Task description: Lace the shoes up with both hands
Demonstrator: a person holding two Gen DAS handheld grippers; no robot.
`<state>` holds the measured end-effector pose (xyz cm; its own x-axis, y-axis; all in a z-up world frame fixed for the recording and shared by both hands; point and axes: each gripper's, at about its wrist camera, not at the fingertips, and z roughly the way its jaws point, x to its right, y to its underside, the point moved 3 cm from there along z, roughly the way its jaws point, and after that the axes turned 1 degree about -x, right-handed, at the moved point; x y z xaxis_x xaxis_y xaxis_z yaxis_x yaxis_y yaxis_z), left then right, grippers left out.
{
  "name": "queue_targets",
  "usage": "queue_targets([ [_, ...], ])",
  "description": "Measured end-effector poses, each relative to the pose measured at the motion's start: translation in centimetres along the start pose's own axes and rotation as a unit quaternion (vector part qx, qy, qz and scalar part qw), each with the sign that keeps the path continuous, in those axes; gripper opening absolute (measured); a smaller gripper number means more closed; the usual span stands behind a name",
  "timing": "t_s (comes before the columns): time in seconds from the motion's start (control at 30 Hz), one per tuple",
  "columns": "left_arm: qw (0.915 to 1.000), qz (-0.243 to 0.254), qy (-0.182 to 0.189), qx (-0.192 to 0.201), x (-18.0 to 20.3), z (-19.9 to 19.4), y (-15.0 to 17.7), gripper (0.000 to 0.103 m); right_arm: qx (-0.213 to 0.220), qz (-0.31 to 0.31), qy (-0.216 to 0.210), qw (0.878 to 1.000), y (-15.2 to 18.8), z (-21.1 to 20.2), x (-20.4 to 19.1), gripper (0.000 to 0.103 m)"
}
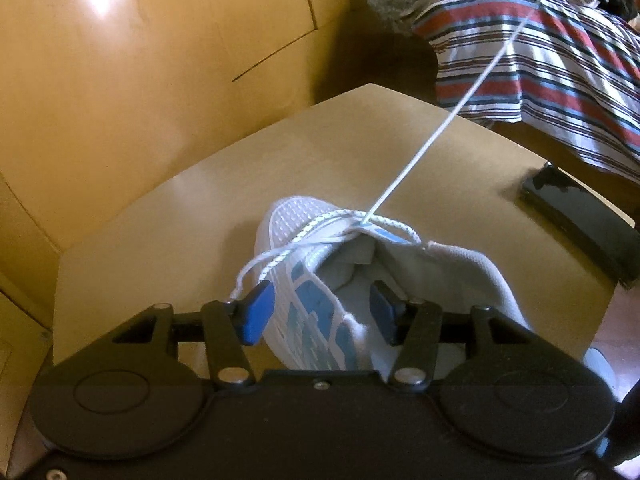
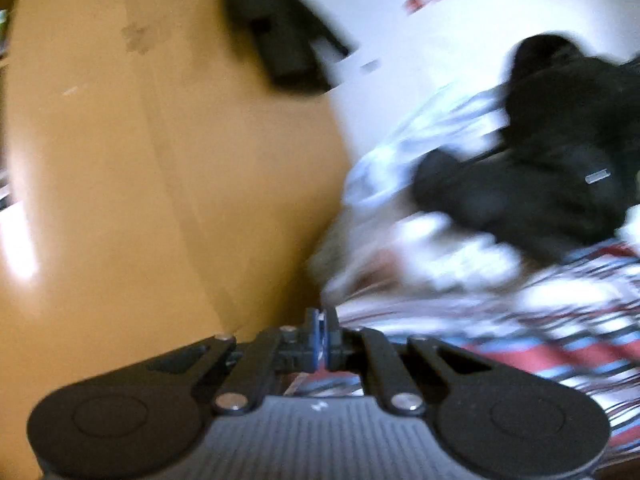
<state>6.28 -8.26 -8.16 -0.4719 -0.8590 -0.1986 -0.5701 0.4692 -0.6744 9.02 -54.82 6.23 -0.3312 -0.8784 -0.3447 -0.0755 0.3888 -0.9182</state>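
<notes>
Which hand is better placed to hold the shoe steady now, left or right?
Left. Its tool straddles the shoe wall, one finger outside and one inside. The right tool is shut, away from the shoe.

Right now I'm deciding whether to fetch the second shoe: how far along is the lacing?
Done: the lace crosses the lowest eyelets of the shoe. In hand: the left gripper straddles the shoe's side, while one strand runs taut toward the shut right gripper. Left: upper eyelets and knot.
</notes>
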Motion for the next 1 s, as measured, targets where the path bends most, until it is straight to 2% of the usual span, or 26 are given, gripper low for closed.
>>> queue_targets([
  [0.07, 1.0000, 0.000, 0.001, 0.000, 0.1, 0.0, -0.1, 0.052, -0.018, -0.002, -0.009, 1.000, 0.3, 0.2, 0.1, 0.002],
  [0.13, 1.0000, -0.003, 0.006, -0.001, 0.1, -0.1, -0.3, 0.052, -0.076, -0.036, -0.083, 0.993, 2.4, 0.6, -3.2, 0.002],
  [0.2, 0.9998, -0.007, 0.017, 0.000, 0.1, -0.5, -0.6, 0.052, -0.144, -0.065, -0.162, 0.974, 4.8, 0.9, -6.8, 0.006],
  [0.23, 0.9997, -0.008, 0.021, 0.001, 0.1, -0.8, -0.8, 0.052, -0.193, -0.067, -0.207, 0.957, 6.8, 1.1, -9.1, 0.008],
  [0.27, 0.9997, -0.005, 0.024, 0.003, 0.1, -1.1, -1.1, 0.052, -0.205, -0.071, -0.216, 0.952, 7.4, 1.1, -9.6, 0.015],
  [0.3, 0.9996, 0.000, 0.028, 0.005, 0.2, -1.6, -1.4, 0.053, -0.234, -0.088, -0.241, 0.938, 8.9, 0.9, -11.5, 0.022],
  [0.33, 0.9995, 0.003, 0.029, 0.007, 0.2, -1.9, -1.6, 0.053, -0.253, -0.104, -0.262, 0.925, 10.2, 0.5, -13.3, 0.023],
  [0.37, 0.9996, 0.005, 0.028, 0.009, 0.2, -2.2, -1.7, 0.052, -0.256, -0.106, -0.266, 0.923, 10.6, 0.4, -13.9, 0.023],
  [0.43, 0.9993, 0.003, 0.033, 0.019, -0.3, -3.1, -2.2, 0.052, -0.287, -0.108, -0.300, 0.903, 12.4, -0.1, -16.2, 0.023],
  [0.47, 0.9990, -0.001, 0.036, 0.026, -0.6, -3.5, -2.5, 0.052, -0.291, -0.110, -0.304, 0.901, 12.7, -0.2, -16.7, 0.023],
  [0.6, 0.9989, -0.003, 0.032, 0.036, -1.5, -3.0, -3.8, 0.048, -0.323, -0.131, -0.334, 0.876, 15.4, -0.5, -19.8, 0.023],
  [0.67, 0.9992, 0.004, 0.032, 0.024, -2.0, -1.3, -4.4, 0.030, -0.351, -0.137, -0.339, 0.862, 17.5, -0.1, -21.3, 0.023],
  [0.73, 0.9992, 0.009, 0.037, 0.010, -1.9, 0.1, -4.8, 0.030, -0.368, -0.143, -0.340, 0.854, 19.0, 0.3, -22.4, 0.023],
  [0.83, 0.9978, 0.015, 0.065, -0.010, -1.7, 1.6, -5.2, 0.030, -0.385, -0.146, -0.346, 0.843, 20.2, 0.5, -23.3, 0.023],
  [1.0, 0.9942, 0.030, 0.096, -0.038, -1.3, 3.1, -5.2, 0.030, -0.398, -0.160, -0.347, 0.834, 21.1, 1.2, -23.5, 0.023],
])
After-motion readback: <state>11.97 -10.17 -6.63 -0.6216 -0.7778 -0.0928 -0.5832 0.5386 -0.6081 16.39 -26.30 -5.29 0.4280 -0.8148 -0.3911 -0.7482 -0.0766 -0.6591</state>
